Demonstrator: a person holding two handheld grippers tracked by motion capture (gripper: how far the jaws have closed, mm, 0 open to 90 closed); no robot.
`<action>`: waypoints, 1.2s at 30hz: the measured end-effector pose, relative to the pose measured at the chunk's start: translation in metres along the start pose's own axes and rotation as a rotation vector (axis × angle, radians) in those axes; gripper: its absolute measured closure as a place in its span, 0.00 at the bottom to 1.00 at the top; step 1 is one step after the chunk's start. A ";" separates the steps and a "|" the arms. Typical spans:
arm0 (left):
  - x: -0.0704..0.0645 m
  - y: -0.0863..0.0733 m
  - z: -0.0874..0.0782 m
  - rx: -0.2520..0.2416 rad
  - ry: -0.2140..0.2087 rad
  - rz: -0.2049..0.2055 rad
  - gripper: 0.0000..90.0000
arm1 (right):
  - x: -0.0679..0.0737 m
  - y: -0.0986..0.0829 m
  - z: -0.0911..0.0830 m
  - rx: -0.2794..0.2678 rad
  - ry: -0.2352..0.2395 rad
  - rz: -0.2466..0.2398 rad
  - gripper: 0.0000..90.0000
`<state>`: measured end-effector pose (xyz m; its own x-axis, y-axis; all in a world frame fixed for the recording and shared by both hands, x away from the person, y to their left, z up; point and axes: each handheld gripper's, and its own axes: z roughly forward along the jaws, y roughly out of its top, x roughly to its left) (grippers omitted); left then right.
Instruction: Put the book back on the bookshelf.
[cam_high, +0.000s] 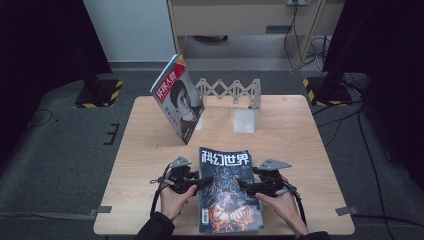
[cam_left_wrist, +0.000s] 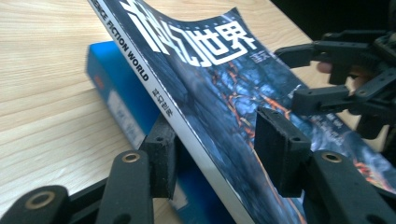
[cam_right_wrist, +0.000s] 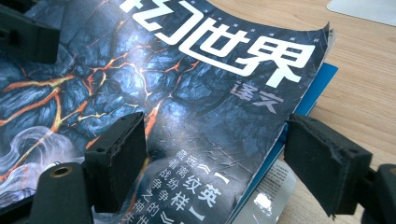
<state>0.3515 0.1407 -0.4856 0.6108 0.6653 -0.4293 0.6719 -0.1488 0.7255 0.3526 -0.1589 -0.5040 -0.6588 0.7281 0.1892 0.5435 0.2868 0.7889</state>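
The left gripper (cam_high: 199, 182), a black two-jaw tool held in the person's left hand (cam_high: 176, 197), stood with its jaws apart, straddling the spine edge of the dark blue science-fiction magazine with glowing orange cracks on its cover (cam_high: 227, 192); in the left gripper view one jaw sat under the spine and the other above the cover, neither clearly pressing. That magazine lay at the near middle of the pale wooden table (cam_high: 140, 150), its spine edge lifted, resting on a bright blue magazine (cam_left_wrist: 119, 95) beneath it.

To the left and farther back, a second magazine with a red-and-white title band and a portrait cover (cam_high: 179, 97) leaned tilted against a folding grey metal rack with a zigzag lattice (cam_high: 235, 92). The tabletop between this pair and the dark magazine was bare wood, as were the strips along the left and right edges.

On the right, the right gripper (cam_high: 245, 184), in the person's right hand (cam_high: 282, 202), also stood released, its jaws spread across the magazine's open edge: one over the cover, the other just off the worn corner above the table. The two grippers faced each other across the cover, well apart.
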 end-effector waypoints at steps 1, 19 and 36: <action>0.000 0.003 0.003 0.008 -0.014 0.004 0.57 | 0.000 0.000 0.000 -0.001 0.000 -0.002 0.24; 0.007 0.025 0.021 0.165 -0.058 0.021 0.70 | -0.003 0.000 0.001 -0.005 0.018 -0.024 0.24; 0.009 0.037 0.022 0.175 -0.078 -0.049 0.79 | -0.004 0.000 0.000 -0.005 0.026 -0.028 0.23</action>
<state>0.3912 0.1251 -0.4742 0.6017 0.6172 -0.5070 0.7601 -0.2475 0.6008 0.3555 -0.1618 -0.5047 -0.6870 0.7035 0.1819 0.5220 0.3037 0.7971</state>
